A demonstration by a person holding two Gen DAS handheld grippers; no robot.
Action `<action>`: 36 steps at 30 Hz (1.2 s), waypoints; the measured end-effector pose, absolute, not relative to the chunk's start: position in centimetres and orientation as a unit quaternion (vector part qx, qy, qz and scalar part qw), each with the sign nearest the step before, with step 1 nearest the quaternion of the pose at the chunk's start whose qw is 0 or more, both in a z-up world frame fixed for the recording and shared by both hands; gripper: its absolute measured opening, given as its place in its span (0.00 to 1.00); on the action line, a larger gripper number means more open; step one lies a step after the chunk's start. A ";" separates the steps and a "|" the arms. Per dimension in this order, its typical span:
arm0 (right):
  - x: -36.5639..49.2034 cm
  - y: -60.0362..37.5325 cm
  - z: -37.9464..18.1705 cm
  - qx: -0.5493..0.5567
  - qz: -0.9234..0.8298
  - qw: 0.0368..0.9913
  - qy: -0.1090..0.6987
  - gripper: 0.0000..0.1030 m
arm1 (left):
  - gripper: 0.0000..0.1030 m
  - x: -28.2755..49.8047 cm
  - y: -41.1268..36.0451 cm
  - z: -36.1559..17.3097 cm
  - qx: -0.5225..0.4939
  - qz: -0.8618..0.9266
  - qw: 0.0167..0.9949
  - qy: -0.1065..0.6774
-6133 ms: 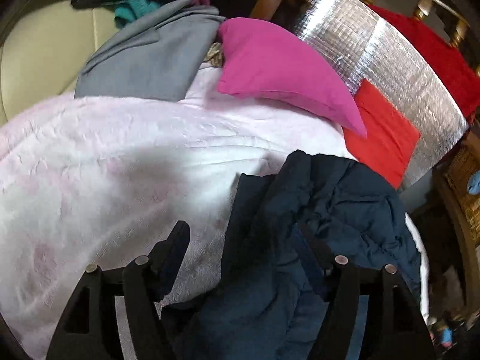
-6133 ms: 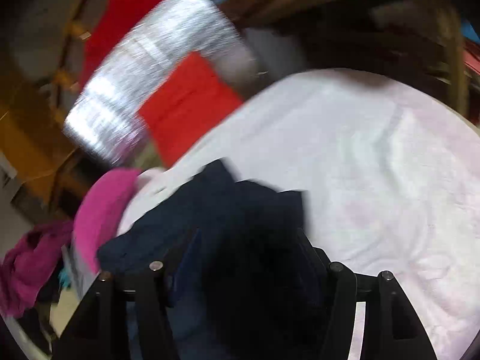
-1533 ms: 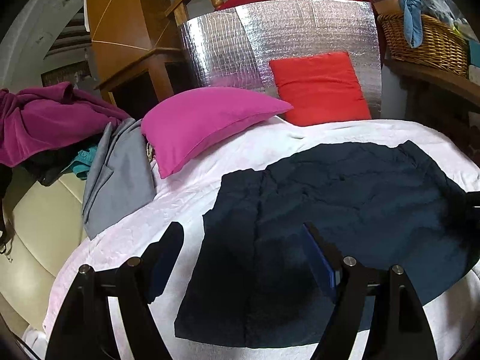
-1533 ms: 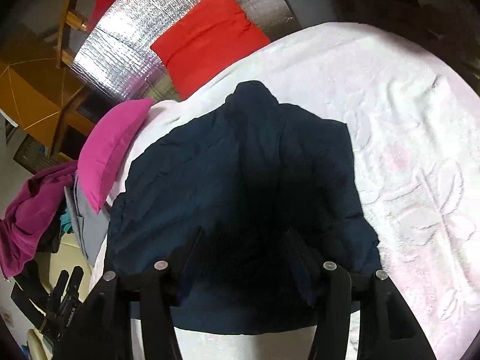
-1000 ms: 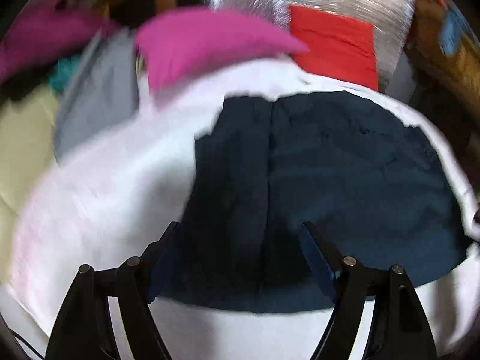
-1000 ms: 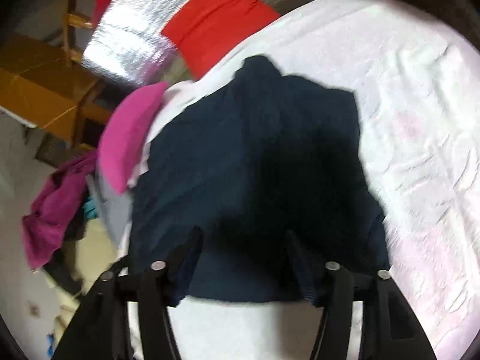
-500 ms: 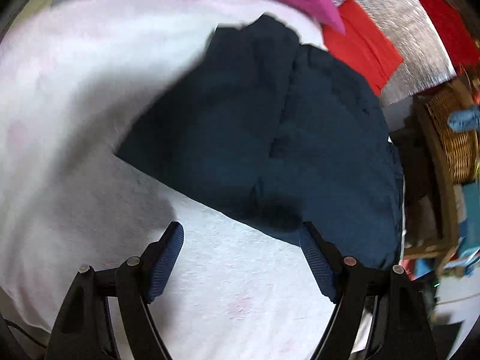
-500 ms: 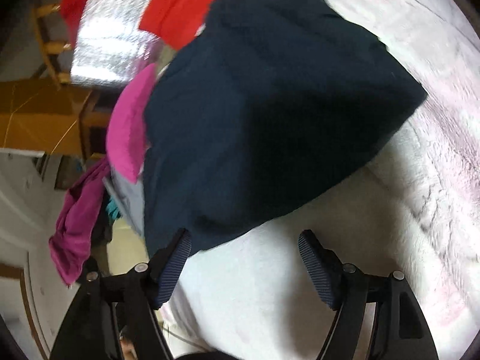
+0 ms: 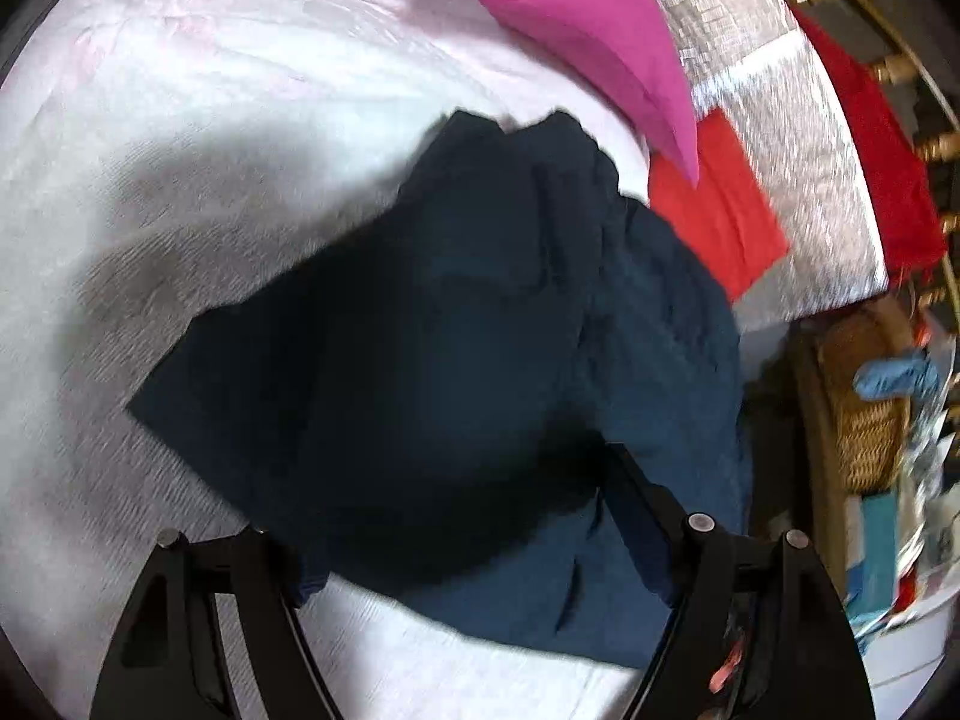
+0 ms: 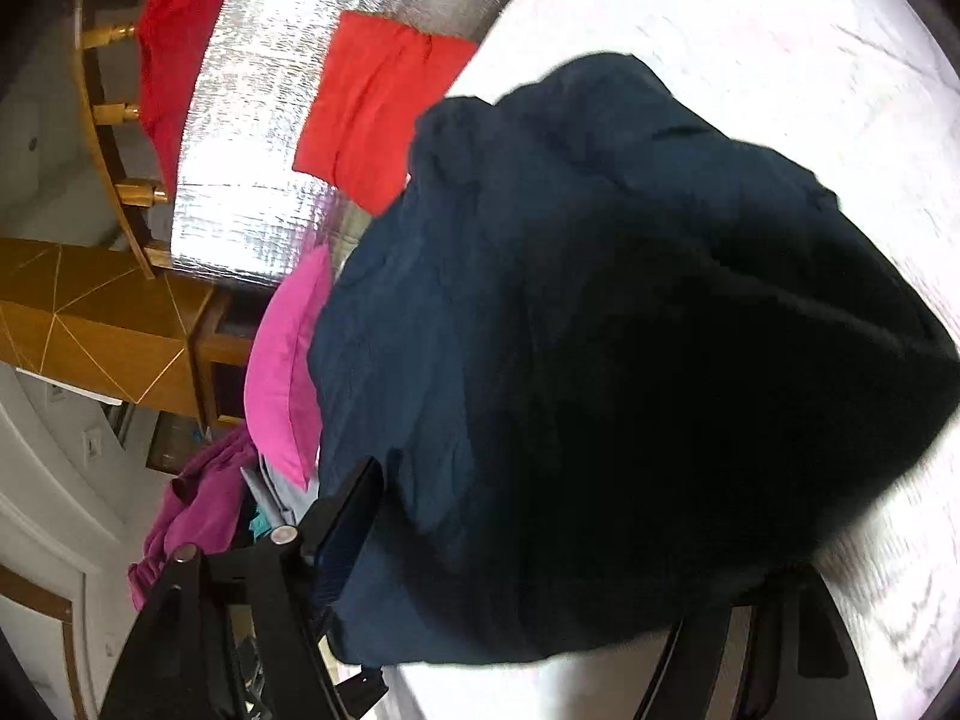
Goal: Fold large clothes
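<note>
Navy garment spread on the bed, both sets of jaws closing over its near edge.

The bed [image 9: 120,192], under a pale pink textured cover, fills the ground ahead of both sets of jaws. The dark navy garment [image 9: 468,348] lies on it, its near hem reaching in between the left gripper [image 9: 462,546]'s jaws, which stand apart and are closing without visibly pinching cloth. The right gripper [image 10: 540,546]'s jaws are likewise apart and closing, with the garment bunched between them. Beyond the jaws, past the garment, lie a magenta pillow [image 9: 588,30] and a red cushion [image 9: 714,216].
</note>
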State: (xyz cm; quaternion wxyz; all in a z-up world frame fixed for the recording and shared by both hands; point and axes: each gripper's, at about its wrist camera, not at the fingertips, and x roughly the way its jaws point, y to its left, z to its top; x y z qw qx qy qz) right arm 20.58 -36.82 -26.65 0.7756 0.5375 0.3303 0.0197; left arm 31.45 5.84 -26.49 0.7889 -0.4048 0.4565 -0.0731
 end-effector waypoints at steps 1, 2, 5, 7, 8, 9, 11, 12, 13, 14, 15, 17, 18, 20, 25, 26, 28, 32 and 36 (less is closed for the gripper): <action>20.9 -36.5 -26.6 0.530 0.011 0.780 0.333 0.61 | 0.68 31.6 6.0 -26.4 -0.407 -0.070 0.790 0.453; 20.9 -36.9 -26.6 0.526 0.009 0.781 0.337 0.59 | 0.61 31.7 6.1 -26.1 -0.405 -0.068 0.795 0.447; 22.0 -36.3 -25.7 0.507 0.010 0.795 0.334 0.52 | 0.49 32.2 5.9 -25.0 -0.388 -0.071 0.813 0.429; 22.7 -35.7 -24.6 0.474 0.014 0.814 0.336 0.52 | 0.47 32.3 5.9 -24.5 -0.377 -0.073 0.822 0.420; 23.1 -35.2 -24.0 0.456 0.018 0.825 0.334 0.52 | 0.47 32.5 6.1 -24.3 -0.376 -0.074 0.826 0.414; 23.4 -34.9 -23.8 0.447 0.020 0.829 0.335 0.52 | 0.47 32.7 6.2 -24.2 -0.373 -0.074 0.828 0.412; 23.8 -34.8 -24.6 0.447 0.020 0.824 0.347 0.52 | 0.48 32.4 7.1 -24.9 -0.355 -0.067 0.827 0.431; 24.1 -34.8 -25.3 0.452 0.020 0.817 0.357 0.52 | 0.52 32.3 7.1 -25.3 -0.352 -0.062 0.825 0.438; 24.3 -34.9 -25.9 0.459 0.021 0.811 0.363 0.52 | 0.54 31.9 7.3 -25.5 -0.353 -0.055 0.826 0.437; 24.3 -35.0 -26.2 0.467 0.024 0.806 0.363 0.52 | 0.57 31.6 7.2 -25.3 -0.350 -0.049 0.827 0.436; 24.3 -35.1 -26.2 0.475 0.025 0.800 0.366 0.54 | 0.62 31.4 7.2 -25.1 -0.342 -0.042 0.828 0.443; 24.0 -35.2 -26.0 0.490 0.024 0.786 0.376 0.57 | 0.71 31.2 7.3 -24.9 -0.335 -0.042 0.823 0.457; 23.4 -35.3 -26.0 0.496 0.024 0.780 0.380 0.63 | 0.73 30.9 7.5 -24.9 -0.338 -0.048 0.819 0.462; 21.8 -36.5 -26.0 0.519 0.027 0.764 0.382 0.64 | 0.73 30.8 8.1 -24.9 -0.343 -0.056 0.814 0.466; 18.9 -40.2 -26.4 0.567 0.000 0.748 0.345 0.69 | 0.74 31.2 9.5 -25.4 -0.373 -0.050 0.802 0.464; 18.7 -40.9 -26.6 0.577 -0.004 0.745 0.336 0.69 | 0.74 31.2 9.9 -25.4 -0.375 -0.046 0.803 0.461; 18.9 -42.1 -27.6 0.601 -0.003 0.731 0.323 0.70 | 0.74 31.7 9.8 -25.7 -0.383 -0.047 0.800 0.459; 20.3 -41.0 -27.5 0.569 -0.004 0.757 0.321 0.70 | 0.70 32.2 9.4 -26.5 -0.400 -0.053 0.795 0.454; 21.2 -39.2 -26.9 0.520 -0.015 0.787 0.331 0.54 | 0.43 32.1 8.6 -25.7 -0.388 -0.066 0.810 0.435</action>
